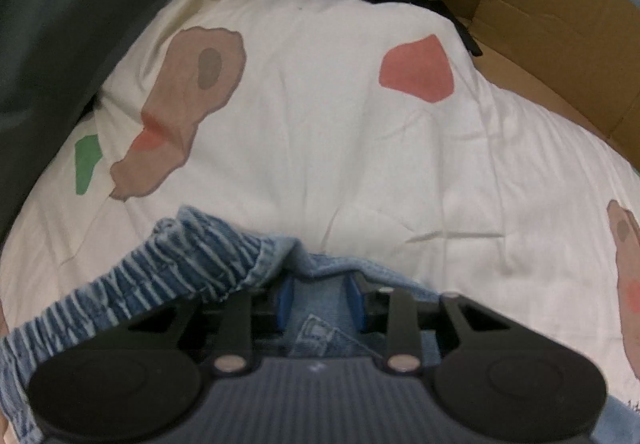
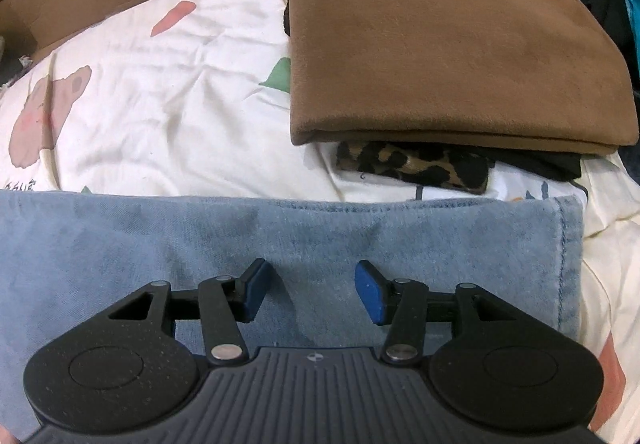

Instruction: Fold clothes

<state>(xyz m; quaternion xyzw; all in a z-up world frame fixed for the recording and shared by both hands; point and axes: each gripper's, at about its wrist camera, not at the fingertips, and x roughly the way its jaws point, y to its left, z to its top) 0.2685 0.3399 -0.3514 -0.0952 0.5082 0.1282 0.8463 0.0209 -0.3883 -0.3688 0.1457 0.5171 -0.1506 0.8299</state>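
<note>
While the left gripper (image 1: pixel 318 302) pinches denim below the jeans' (image 1: pixel 192 256) ribbed elastic waistband on the printed bed sheet (image 1: pixel 320 124), folding looks only partly done. Seen from the right wrist, the right gripper (image 2: pixel 310 290) hangs with fingers spread over smooth, flat faded denim, a folded brown garment (image 2: pixel 440 44) already stacked beyond.

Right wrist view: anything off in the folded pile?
Mostly tidy. The brown folded garment lies flat on top, but a leopard-print piece pokes out from under its near edge onto the sheet, not squared with the stack.
</note>
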